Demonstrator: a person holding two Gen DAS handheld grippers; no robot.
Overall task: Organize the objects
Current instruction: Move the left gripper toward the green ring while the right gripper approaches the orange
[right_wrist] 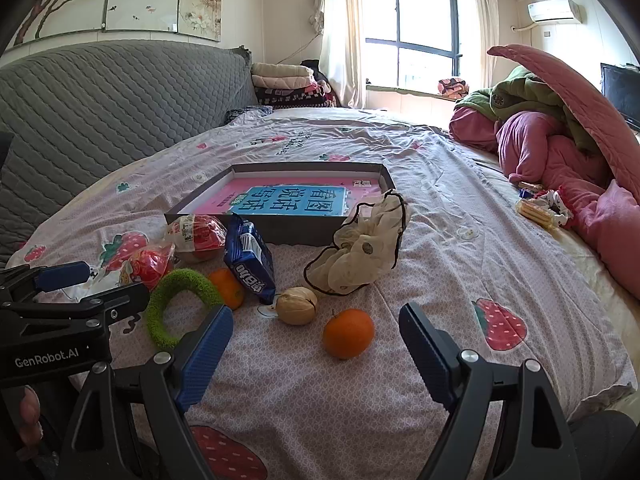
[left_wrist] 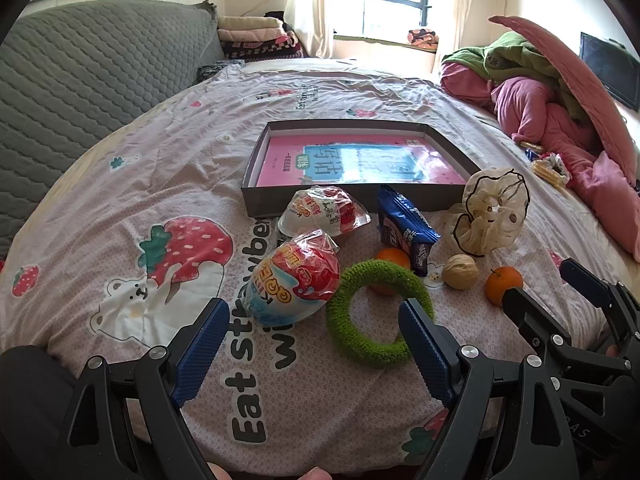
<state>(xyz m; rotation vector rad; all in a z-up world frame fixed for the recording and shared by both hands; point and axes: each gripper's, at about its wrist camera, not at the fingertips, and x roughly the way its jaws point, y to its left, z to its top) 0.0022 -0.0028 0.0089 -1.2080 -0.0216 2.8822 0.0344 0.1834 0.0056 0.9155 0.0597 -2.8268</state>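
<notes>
Left gripper (left_wrist: 312,344): jaws spread wide, nothing between the pads. The green ring (left_wrist: 378,312) lies on the bedsheet (left_wrist: 120,184) just ahead of its right finger, touching a wrapped snack cup (left_wrist: 294,280) ahead of its left finger.

Right gripper (right_wrist: 316,348): jaws spread wide, empty. An orange (right_wrist: 349,333) sits just ahead between its fingers, a walnut (right_wrist: 297,305) slightly beyond. The blue packet (right_wrist: 250,264) and cream scrunchie (right_wrist: 360,252) lie farther ahead, before the open box (right_wrist: 280,196), which holds a pink book (right_wrist: 296,198).
</notes>
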